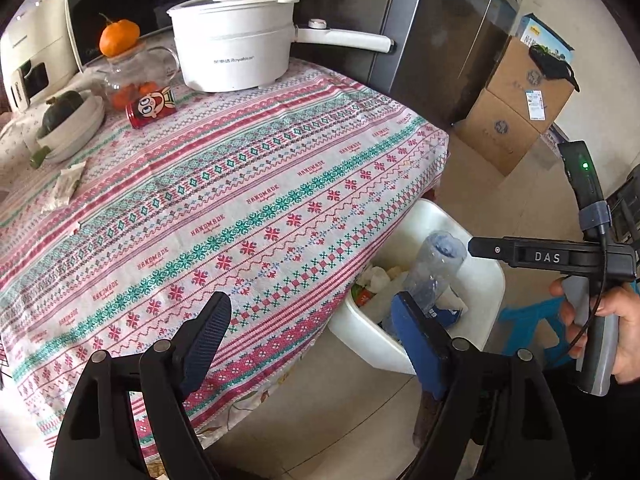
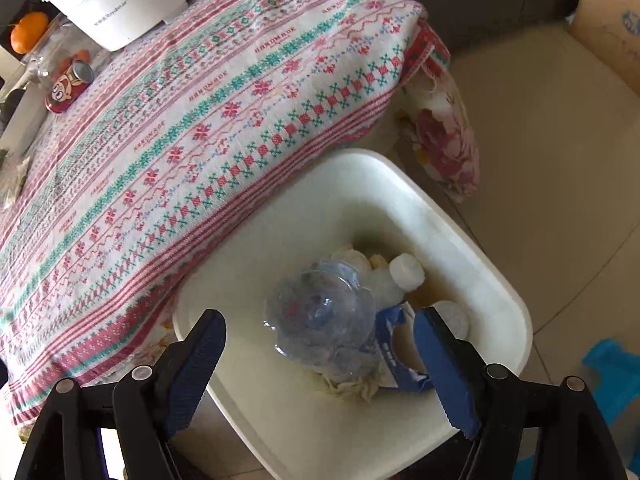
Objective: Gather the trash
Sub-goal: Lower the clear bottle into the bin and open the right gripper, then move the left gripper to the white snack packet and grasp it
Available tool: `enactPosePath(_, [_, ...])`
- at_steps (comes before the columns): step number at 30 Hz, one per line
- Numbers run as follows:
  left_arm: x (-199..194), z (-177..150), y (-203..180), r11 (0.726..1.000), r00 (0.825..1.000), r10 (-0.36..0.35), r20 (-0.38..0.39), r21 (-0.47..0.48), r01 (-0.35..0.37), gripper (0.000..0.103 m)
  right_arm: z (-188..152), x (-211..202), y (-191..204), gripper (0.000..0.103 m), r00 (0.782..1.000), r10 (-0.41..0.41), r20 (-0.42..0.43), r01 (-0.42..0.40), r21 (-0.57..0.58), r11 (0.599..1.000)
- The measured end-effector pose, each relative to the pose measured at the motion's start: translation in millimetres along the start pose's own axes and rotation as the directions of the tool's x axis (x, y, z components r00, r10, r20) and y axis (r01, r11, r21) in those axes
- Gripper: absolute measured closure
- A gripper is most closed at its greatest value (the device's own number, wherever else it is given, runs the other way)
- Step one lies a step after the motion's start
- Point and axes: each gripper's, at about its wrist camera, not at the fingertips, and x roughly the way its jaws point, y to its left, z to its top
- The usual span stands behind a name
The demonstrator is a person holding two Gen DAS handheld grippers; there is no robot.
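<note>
Tablecloth: patterned cloth is covering the table and hanging over its near edge and corner, above the floor.
Floor: pale tiles are lying bare to the right of the table, giving open room around the bin.
Cardboard boxes: they are standing stacked at the far right, well apart from the bin.
Bin: white bin is sitting on the floor just beside the table's edge, its far side tucked partly under the overhanging cloth.
Cooking pot: white pot is standing at the far end of the table, handle pointing right.
Plastic bottle: clear crushed bottle is lying in the bin on tissues and a blue wrapper.
Red can: it is lying on its side on the cloth near a glass jar of oranges.
Wrapper: crumpled scrap is lying near the table's left edge.
Left gripper: jaws are standing wide and empty over the table's edge.
Right gripper: jaws are standing wide over the bin, either side of the bottle, pads not pressing it.
</note>
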Motion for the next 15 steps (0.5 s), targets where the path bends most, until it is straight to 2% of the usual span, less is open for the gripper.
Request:
enactPosePath(7, [-5,6,12,0.998,0.999,0.046,0.024,-0.044,-0.045,0.014,6,-33,18,0.021,0.995,0.016,0.102,-0.009,-0.061,0.998])
enactPosePath(15, [-19,19,41,0.988,0.992,0.096,0.079,-0.129,-0.085,0.005,19,-63,41,0.02,0.973,0.045,0.224,-0.023,-0.101,0.995])
